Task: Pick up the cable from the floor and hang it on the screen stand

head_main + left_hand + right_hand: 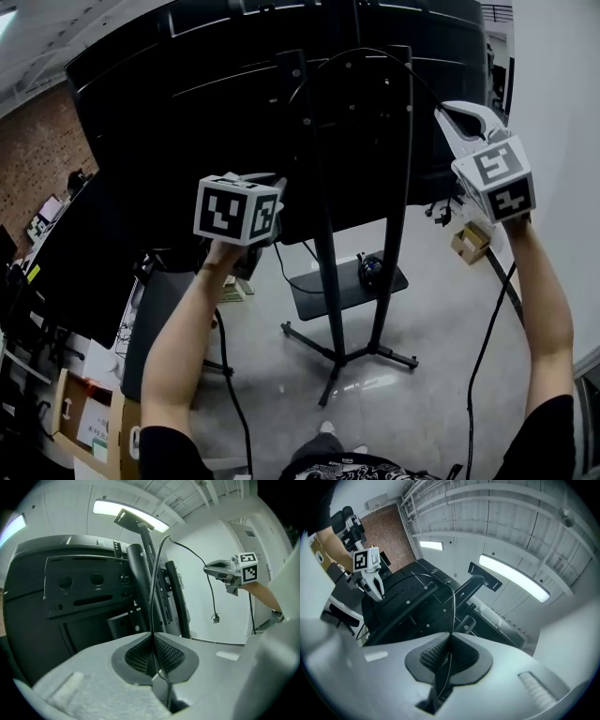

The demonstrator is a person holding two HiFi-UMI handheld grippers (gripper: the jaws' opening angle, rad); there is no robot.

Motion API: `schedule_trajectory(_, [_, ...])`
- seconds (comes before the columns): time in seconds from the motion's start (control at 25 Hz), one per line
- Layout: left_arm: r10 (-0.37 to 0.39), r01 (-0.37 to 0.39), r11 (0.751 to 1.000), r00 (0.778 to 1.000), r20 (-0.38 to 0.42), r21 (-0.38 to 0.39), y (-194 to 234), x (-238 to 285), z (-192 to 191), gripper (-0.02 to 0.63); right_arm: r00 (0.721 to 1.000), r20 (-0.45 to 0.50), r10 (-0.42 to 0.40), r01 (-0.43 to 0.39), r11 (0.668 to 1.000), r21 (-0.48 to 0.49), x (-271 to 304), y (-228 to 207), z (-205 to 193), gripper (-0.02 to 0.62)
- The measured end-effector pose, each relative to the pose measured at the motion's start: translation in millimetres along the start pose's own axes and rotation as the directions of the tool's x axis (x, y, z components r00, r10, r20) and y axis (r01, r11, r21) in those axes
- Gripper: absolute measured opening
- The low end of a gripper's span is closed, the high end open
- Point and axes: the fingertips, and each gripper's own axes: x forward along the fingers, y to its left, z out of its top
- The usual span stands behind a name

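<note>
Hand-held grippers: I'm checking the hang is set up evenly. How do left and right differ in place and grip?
The left hand-held gripper sits lower, before the screen stand; the right hand-held gripper is higher, beside the white wall. Below the right one a short tail ends in the plug; none shows at the left. Both are shut on the cable, arcing between them.

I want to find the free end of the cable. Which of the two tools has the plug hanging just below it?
The right tool: the plug dangles under it. The left tool pinches the cable farther along, with no plug near.
</note>
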Motion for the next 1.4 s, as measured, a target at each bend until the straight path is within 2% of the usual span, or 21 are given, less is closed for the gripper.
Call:
schedule_trajectory(0.2, [0.088,-0.089,0.996,0.995,-0.036,-0.023,35,1,43,0.014,1.0,0.015,0.001,-0.001,1.0,-0.024,32,-21,3,0.015])
schedule_trajectory(0.36, [0.161,-0.163,0.986,0.984,-0.077,-0.019,55,1,66,0.014,0.999,0.04,0.008,-0.005,0.997,-0.075,56,-40,5,0.015])
schedule_trajectory(0.48, [0.195,-0.201,0.978,0.975,-0.108,-0.049,71,-1,84,0.014,0.998,0.066,0.017,-0.011,0.996,-0.09,74,-53,9,0.015])
schedule_trajectory(0.6, [0.215,-0.234,0.968,0.96,-0.18,-0.091,85,3,93,0.012,0.997,0.075,0.036,-0.027,0.993,-0.111,91,-64,9,0.015])
schedule_trajectory(0.72, [0.216,-0.256,0.96,0.936,-0.279,-0.116,93,12,92,0.012,0.996,0.07,0.06,-0.052,0.993,-0.106,109,-79,5,0.015])
schedule_trajectory(0.88, [0.23,-0.288,0.951,0.904,-0.359,-0.114,97,16,92,0.014,0.994,0.061,0.09,-0.086,0.994,-0.065,129,-96,0,0.015])
schedule_trajectory(1.04, [0.26,-0.334,0.936,0.871,-0.416,-0.114,102,14,89,0.015,0.987,0.033,0.157,-0.158,0.987,0.018,150,-95,-7,0.017])
schedule_trajectory(1.24, [0.245,-0.345,0.927,0.855,-0.458,-0.149,99,13,87,0.015,0.965,-0.026,0.26,-0.252,0.953,0.165,166,-87,-23,0.015])
schedule_trajectory(1.4, [0.244,-0.344,0.93,0.838,-0.487,-0.127,90,19,74,0.017,0.963,-0.02,0.27,-0.259,0.94,0.223,165,-90,-25,0.015])
